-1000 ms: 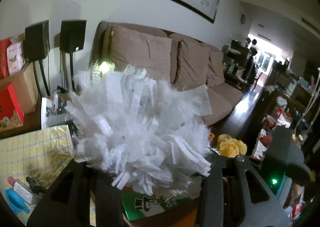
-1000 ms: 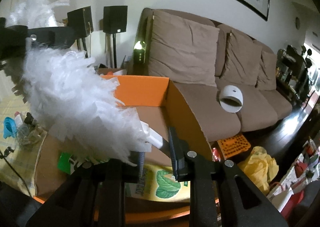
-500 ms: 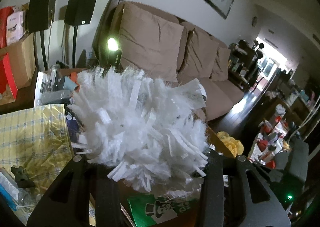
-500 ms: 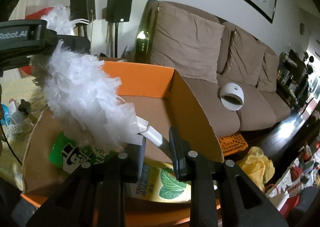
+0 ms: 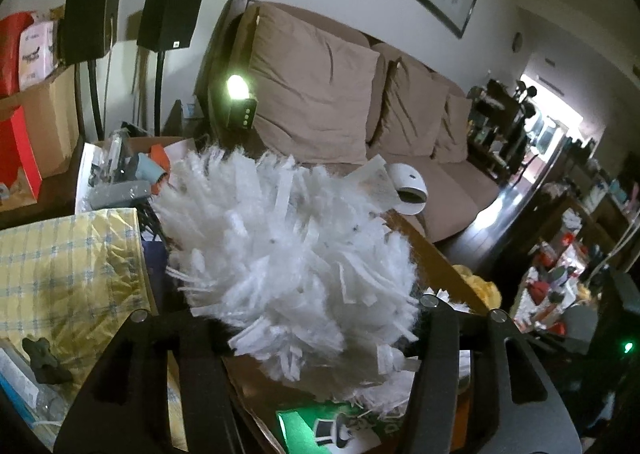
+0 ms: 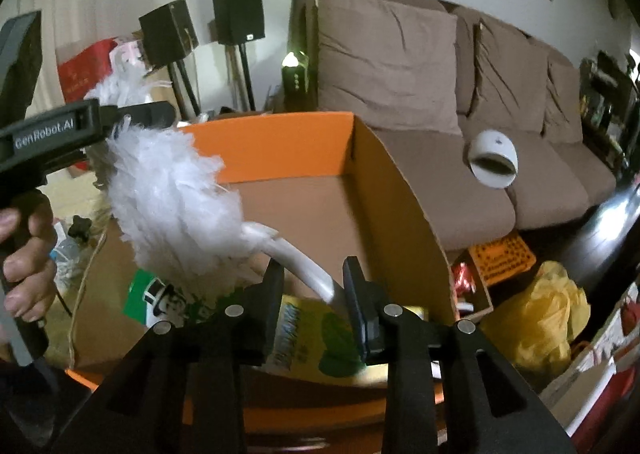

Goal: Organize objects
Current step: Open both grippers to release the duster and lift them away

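- We see white feather duster [image 6: 172,201] above the open orange cardboard box [image 6: 280,141], fluffy head at 10 o'clock in right wrist view, handle [image 6: 308,266] running toward 6.
- Right gripper [image 6: 314,286] jaws opening, handle between them, pads look just off it.
- Left gripper [image 5: 316,318] jaws opening, duster head between the fingers; contact unclear.
- Green packet [image 6: 160,298] and yellow-green packet [image 6: 316,338] lie in the box, under the duster.
- Brown sofa [image 6: 400,73] at 1 o'clock.

Right gripper [image 6: 313,286] opening, white duster handle [image 6: 308,270] between its fingers; fluffy duster [image 6: 168,205] over the orange box [image 6: 392,213], left gripper [image 6: 132,113] at its far end.
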Tool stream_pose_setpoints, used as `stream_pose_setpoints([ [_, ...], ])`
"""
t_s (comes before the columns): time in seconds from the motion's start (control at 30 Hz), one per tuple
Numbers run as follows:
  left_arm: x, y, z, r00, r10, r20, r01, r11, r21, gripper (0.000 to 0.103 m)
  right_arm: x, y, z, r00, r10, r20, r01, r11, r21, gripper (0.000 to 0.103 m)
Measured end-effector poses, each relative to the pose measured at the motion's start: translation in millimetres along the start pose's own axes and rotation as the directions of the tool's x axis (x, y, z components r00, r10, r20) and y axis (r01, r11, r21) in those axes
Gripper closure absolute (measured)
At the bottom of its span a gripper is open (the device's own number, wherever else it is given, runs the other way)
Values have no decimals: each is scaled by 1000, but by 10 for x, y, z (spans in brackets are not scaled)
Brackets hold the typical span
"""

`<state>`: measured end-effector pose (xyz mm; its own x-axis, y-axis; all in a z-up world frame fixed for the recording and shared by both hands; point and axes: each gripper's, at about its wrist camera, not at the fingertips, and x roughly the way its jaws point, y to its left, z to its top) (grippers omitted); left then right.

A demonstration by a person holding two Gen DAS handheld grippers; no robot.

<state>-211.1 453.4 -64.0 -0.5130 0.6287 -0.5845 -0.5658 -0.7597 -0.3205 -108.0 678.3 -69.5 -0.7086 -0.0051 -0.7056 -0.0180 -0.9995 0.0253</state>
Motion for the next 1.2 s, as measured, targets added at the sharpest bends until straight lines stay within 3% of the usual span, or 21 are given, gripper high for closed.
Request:
stream_pose_setpoints([
  [0.23,134,-3,-56,999,34,-18,-33,999,30,37,115,6,-31,999,-35,-27,35,999,0,72],
  [0.37,91,-27,-82,999,43,1,-43,998,47,13,129,-46,-28,999,-27,-33,28,999,34,72],
  [0.43,36,-61,-81,999,30,14,-31,997,65,6,124,-80,-37,999,-33,-34,35,998,49,72],
  [0.53,-34,-55,-68,1000,-14,3,14,997,71,5,143,-112,-43,998,-47,-42,49,997,60,72],
  [0.67,-78,110,-35,1000,-9,-15,9,1000,-14,5,141,-94,-43,997,-55,-47,57,997,52,72],
  [0.77,-105,241,-39,998,45,-34,-47,998,-44,5,94,-83,-26,998,-56,-31,58,997,51,72],
  [0.97,-177,317,-113,979,183,-90,-183,983,18,5,-83,-93,40,999,-50,6,49,995,84,72],
  [1.2,-453,263,-195,967,236,-93,-230,970,78,5,-341,67,155,998,-9,57,4,996,93,72],
])
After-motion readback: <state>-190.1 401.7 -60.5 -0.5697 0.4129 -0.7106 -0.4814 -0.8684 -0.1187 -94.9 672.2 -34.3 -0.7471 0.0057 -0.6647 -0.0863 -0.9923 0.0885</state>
